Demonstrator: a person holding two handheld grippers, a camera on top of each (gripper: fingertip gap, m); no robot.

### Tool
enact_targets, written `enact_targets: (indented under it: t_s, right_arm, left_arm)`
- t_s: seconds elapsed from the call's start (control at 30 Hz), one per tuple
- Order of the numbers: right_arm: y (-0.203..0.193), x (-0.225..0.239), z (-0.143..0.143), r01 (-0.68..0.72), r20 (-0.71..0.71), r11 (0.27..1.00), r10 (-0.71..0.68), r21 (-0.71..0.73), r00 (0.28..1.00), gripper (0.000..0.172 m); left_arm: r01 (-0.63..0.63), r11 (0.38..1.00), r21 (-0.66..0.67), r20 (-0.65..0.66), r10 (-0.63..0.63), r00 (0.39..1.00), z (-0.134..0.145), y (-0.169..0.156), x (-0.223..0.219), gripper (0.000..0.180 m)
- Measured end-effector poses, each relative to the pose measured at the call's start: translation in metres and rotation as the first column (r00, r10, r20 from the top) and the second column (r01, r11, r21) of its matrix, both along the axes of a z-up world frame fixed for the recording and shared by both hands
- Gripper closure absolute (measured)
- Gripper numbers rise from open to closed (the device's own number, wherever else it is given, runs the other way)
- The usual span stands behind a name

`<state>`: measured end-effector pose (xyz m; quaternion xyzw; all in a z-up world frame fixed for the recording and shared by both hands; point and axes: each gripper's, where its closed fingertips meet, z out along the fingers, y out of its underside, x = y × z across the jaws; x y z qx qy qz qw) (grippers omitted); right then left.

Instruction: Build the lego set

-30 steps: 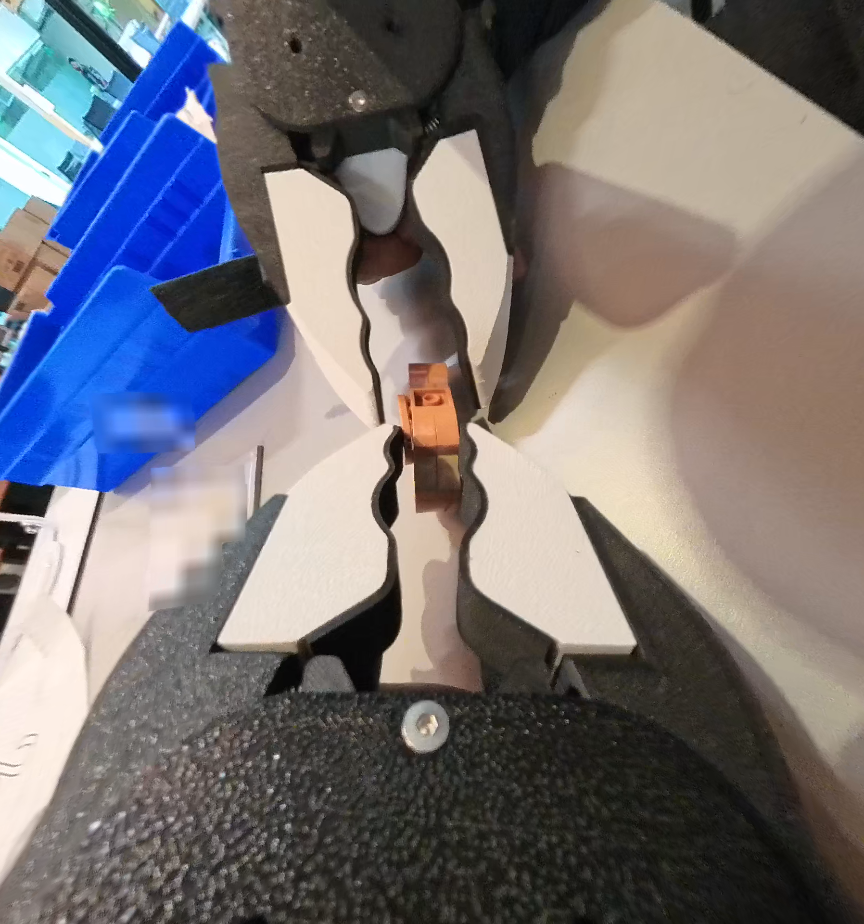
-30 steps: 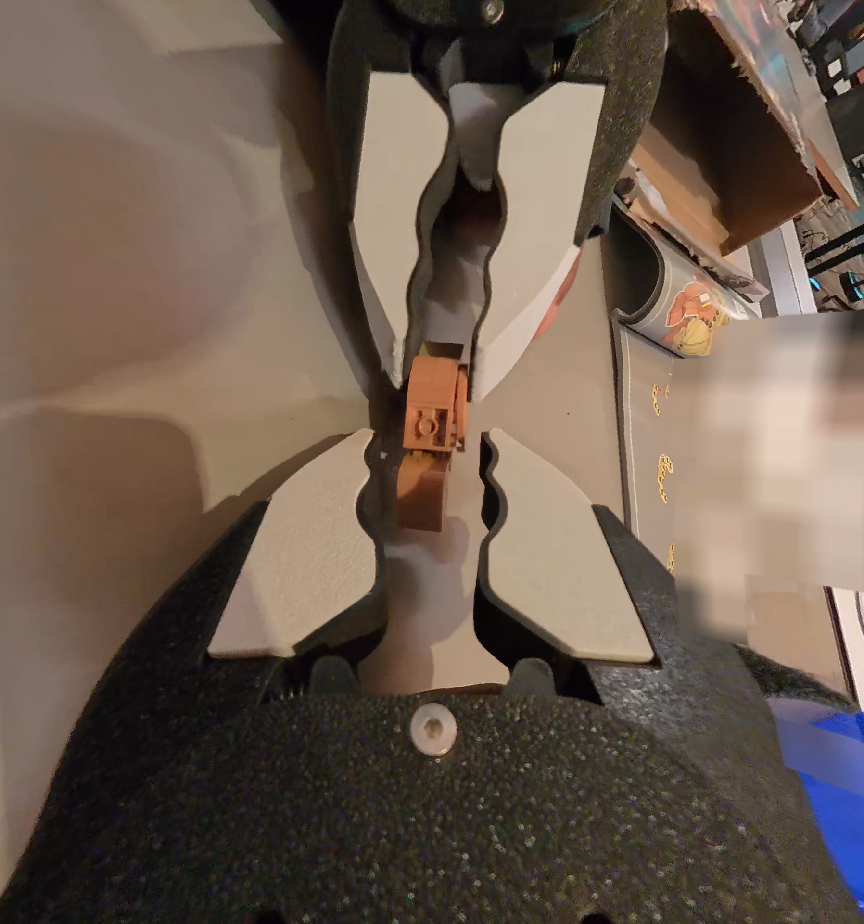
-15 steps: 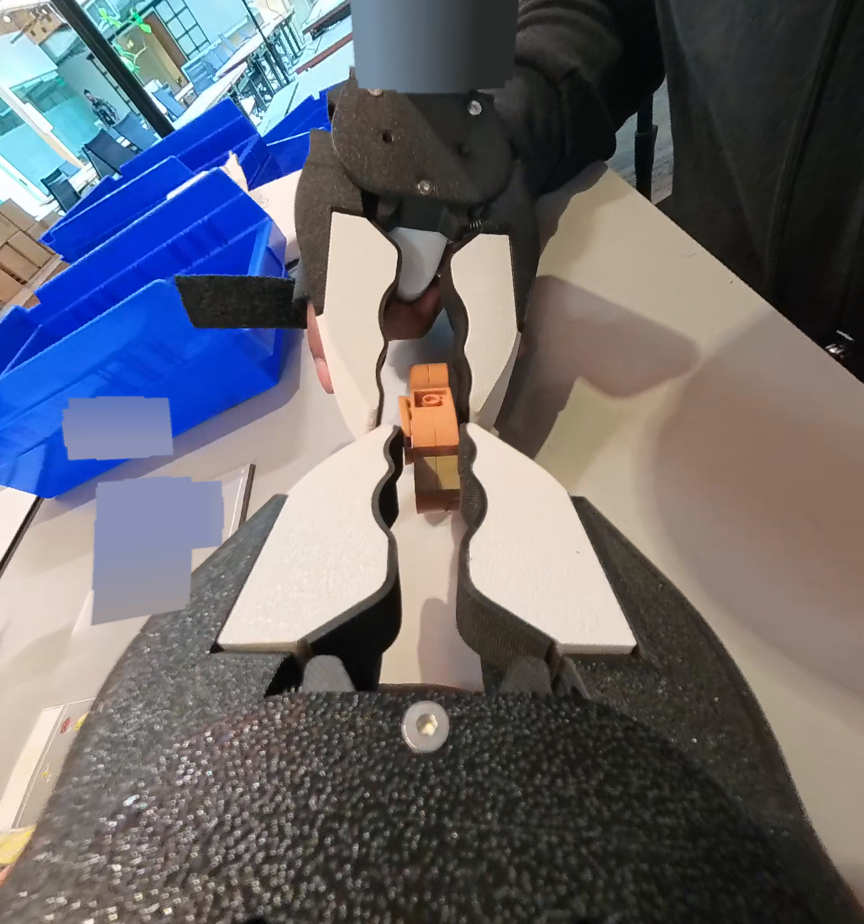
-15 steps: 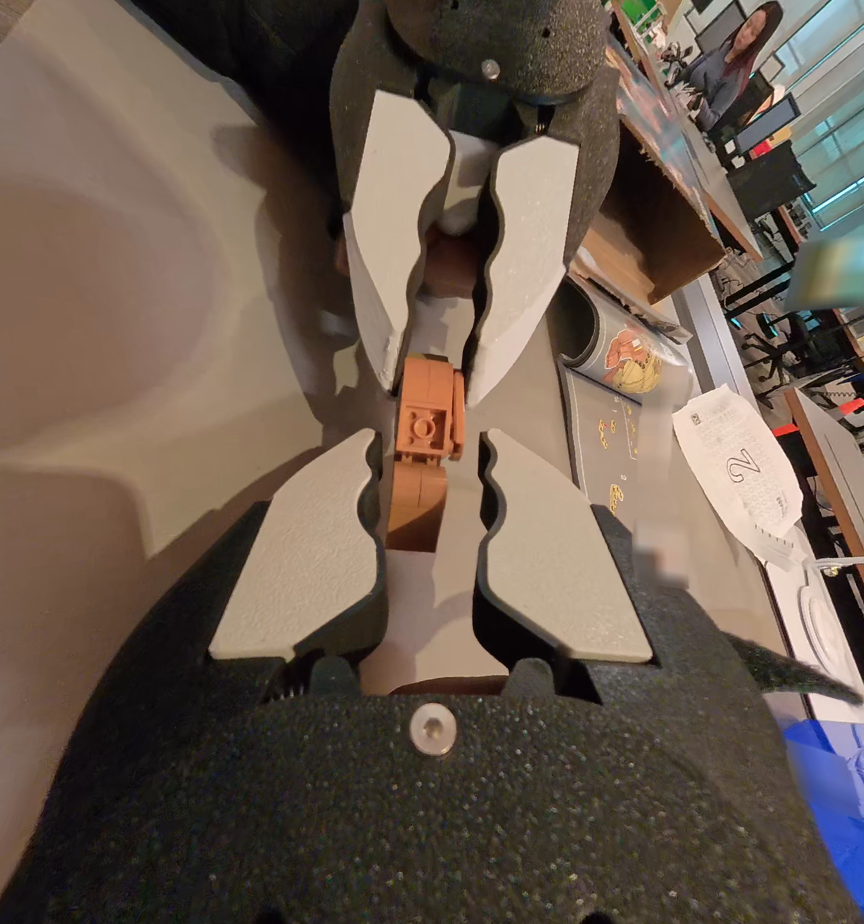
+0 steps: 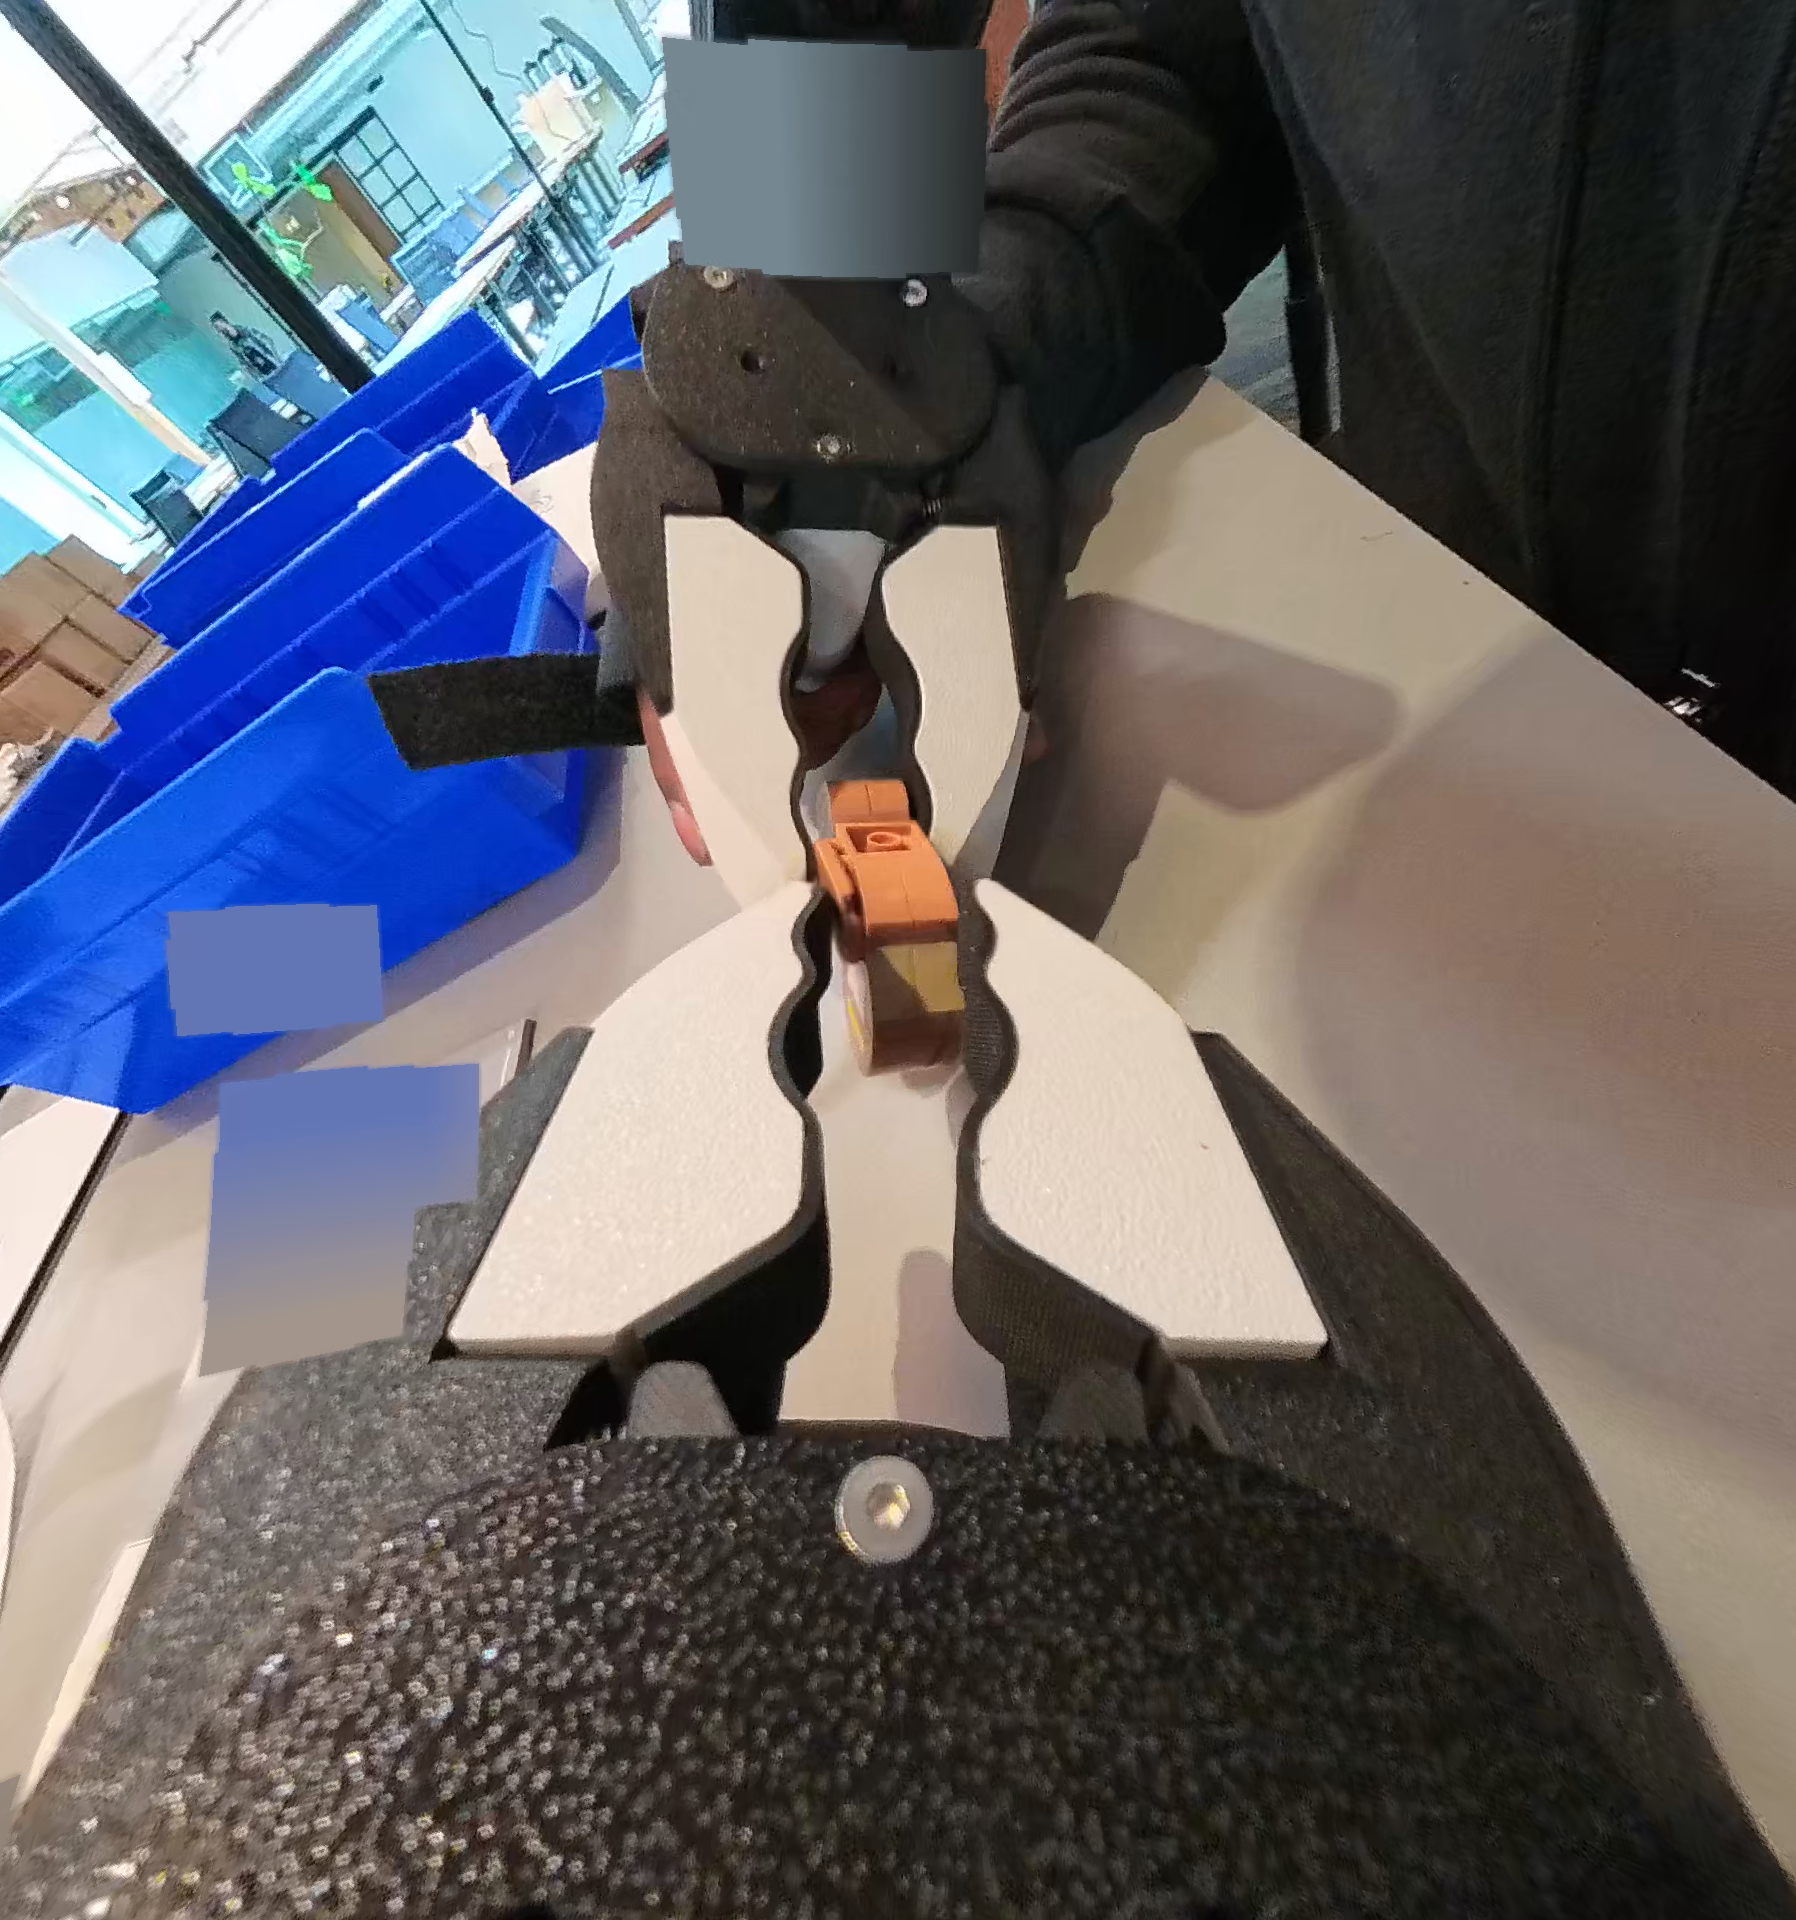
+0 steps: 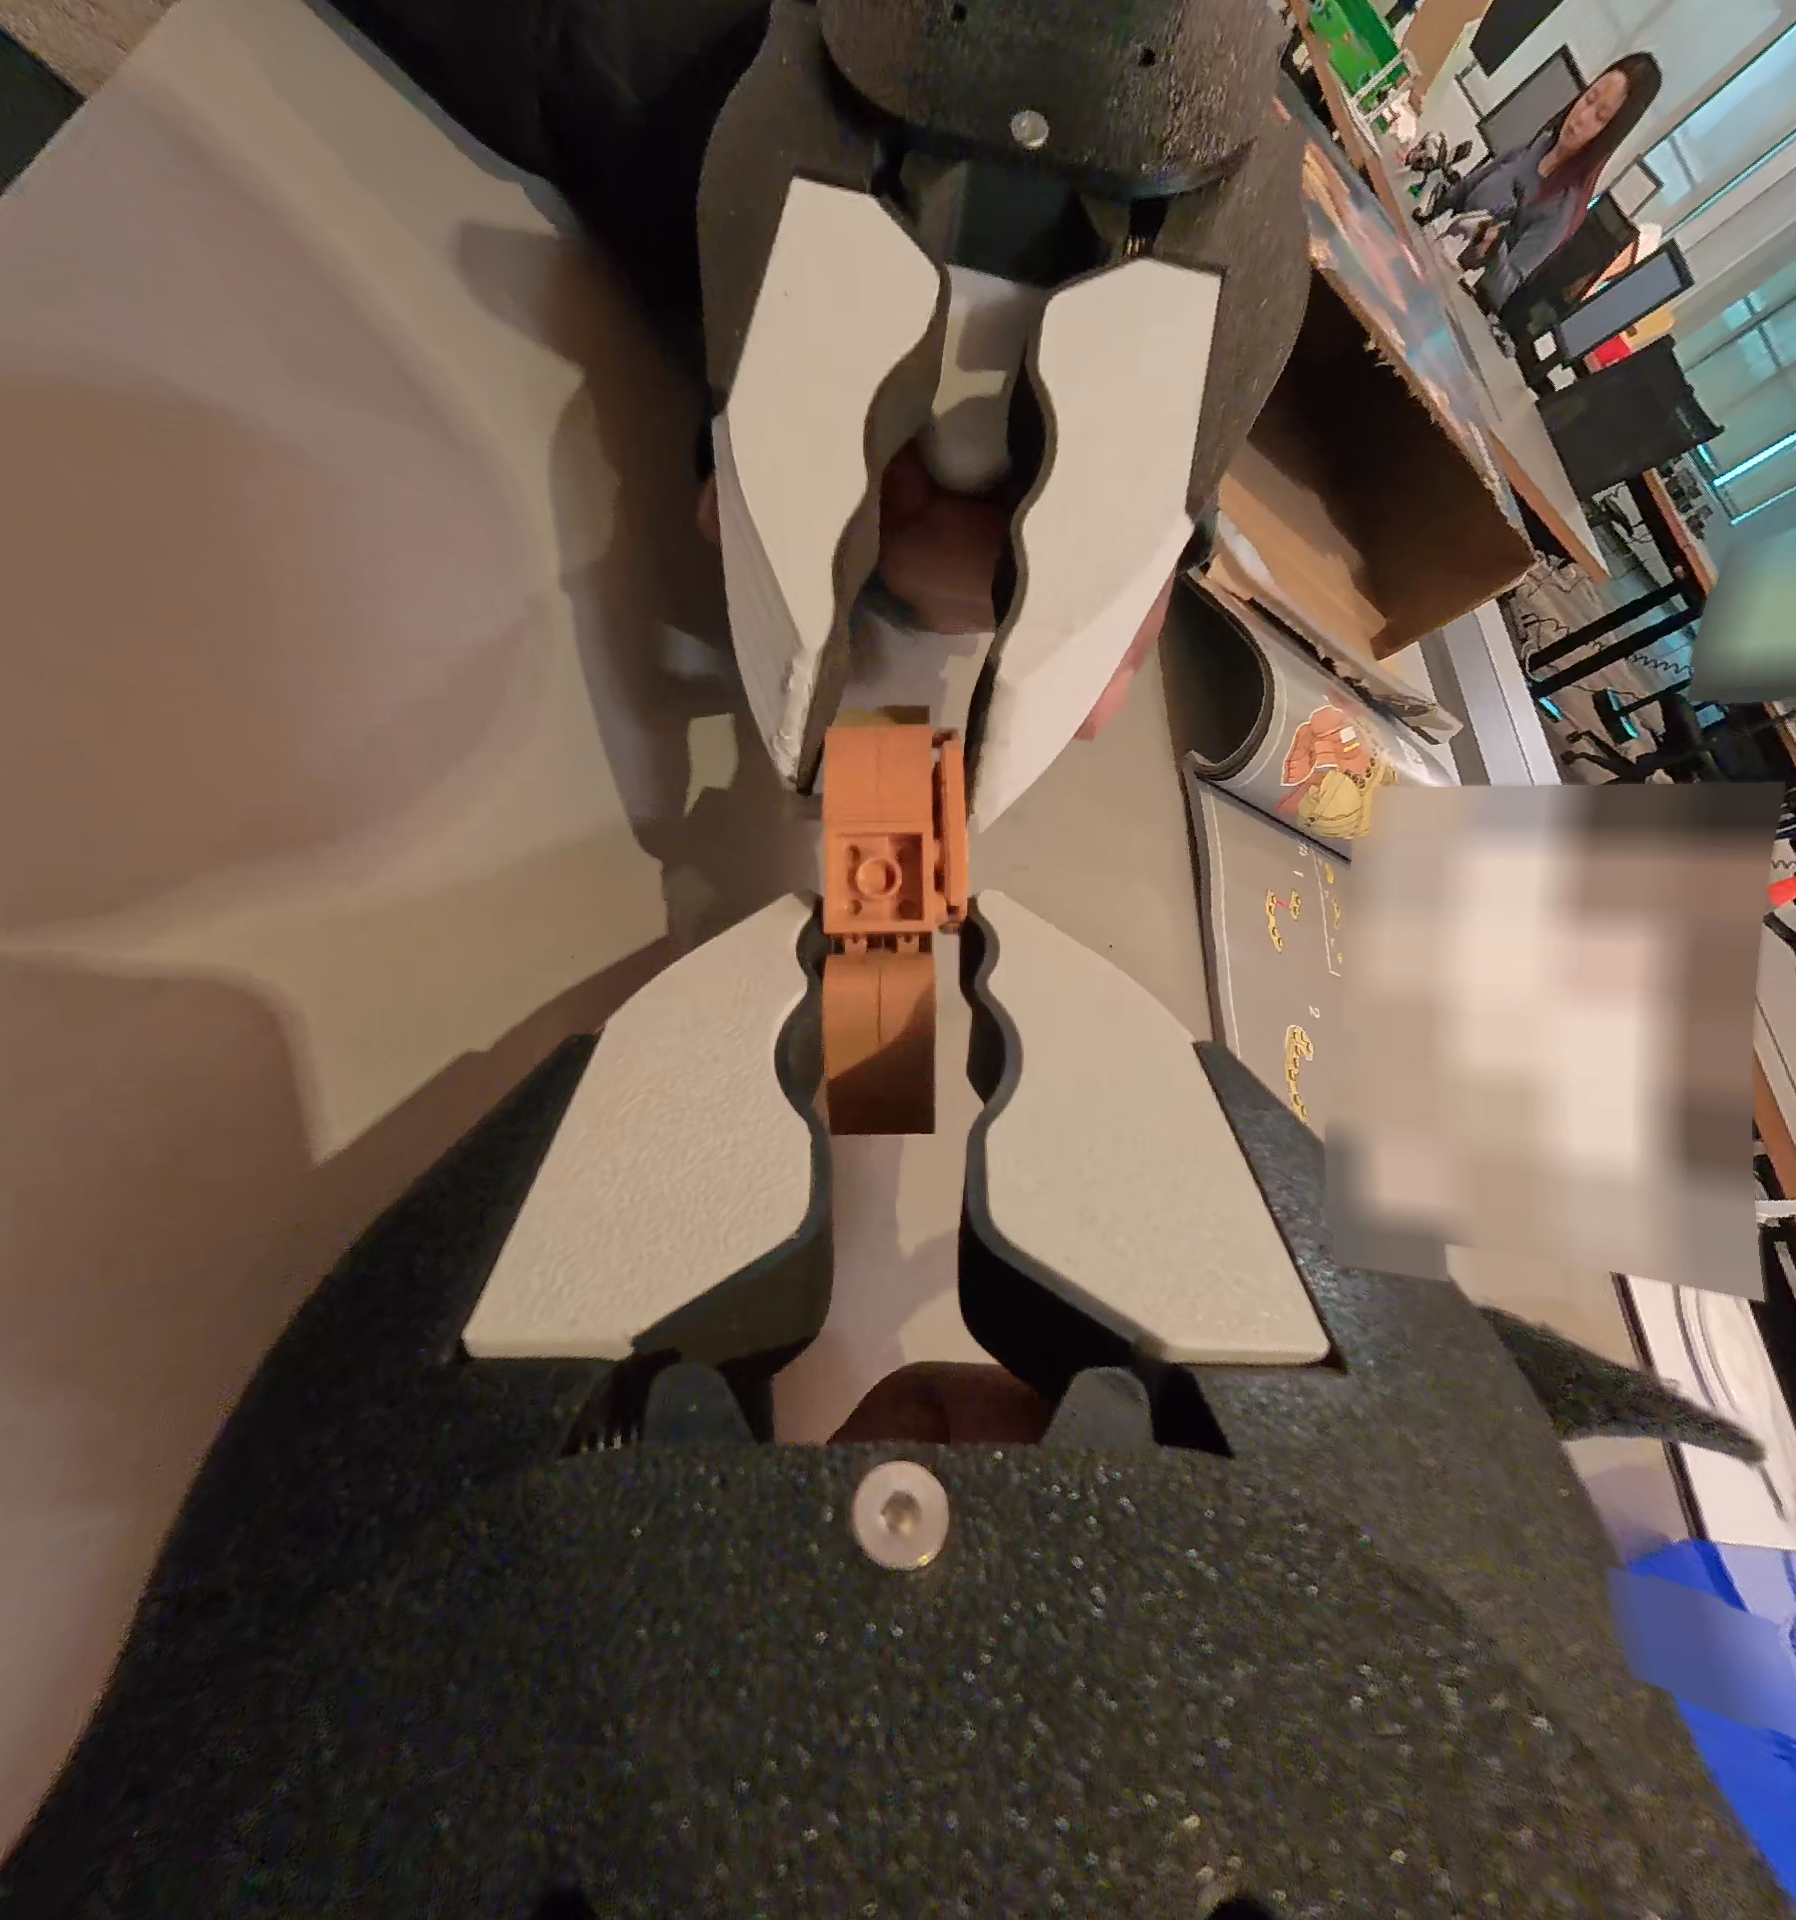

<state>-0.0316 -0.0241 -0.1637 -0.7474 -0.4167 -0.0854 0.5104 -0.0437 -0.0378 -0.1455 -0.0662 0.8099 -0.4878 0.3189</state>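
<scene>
Orange brick piece (image 5: 889,883) clamped between facing left gripper (image 5: 889,940), right gripper (image 6: 883,940).

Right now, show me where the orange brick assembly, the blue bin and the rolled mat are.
orange brick assembly (image 6: 878,878): right wrist view, its studded face.
blue bin (image 5: 281,821): left wrist view, its near wall.
rolled mat (image 6: 1278,831): right wrist view, its flat dark part.

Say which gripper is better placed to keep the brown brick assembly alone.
Left, probably: the brown brick assembly lies flush along the left gripper's finger, while in the right gripper a gap shows beside it behind the tips.
</scene>
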Motion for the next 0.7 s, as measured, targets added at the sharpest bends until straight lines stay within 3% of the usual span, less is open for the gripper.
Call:
enact_targets:
  t_s: [0.2,0.47,0.7]
  right_arm:
    - [0.001,0.0,-0.001,0.008,-0.009,1.0,-0.008,-0.001,1.0,0.14]
    - [0.0,-0.002,-0.01,-0.003,0.039,1.0,0.004,-0.013,0.999,0.147]
    - [-0.002,0.001,-0.011,0.005,-0.003,0.999,-0.005,-0.032,1.0,0.149]
  left_arm:
    - [0.007,1.0,0.02,0.008,-0.007,1.0,-0.002,-0.002,-0.001,0.158]
    - [-0.002,0.997,0.083,0.047,-0.002,0.999,-0.009,-0.003,-0.003,0.158]
    - [-0.028,0.995,0.099,0.077,0.02,0.997,-0.01,-0.003,0.001,0.158]
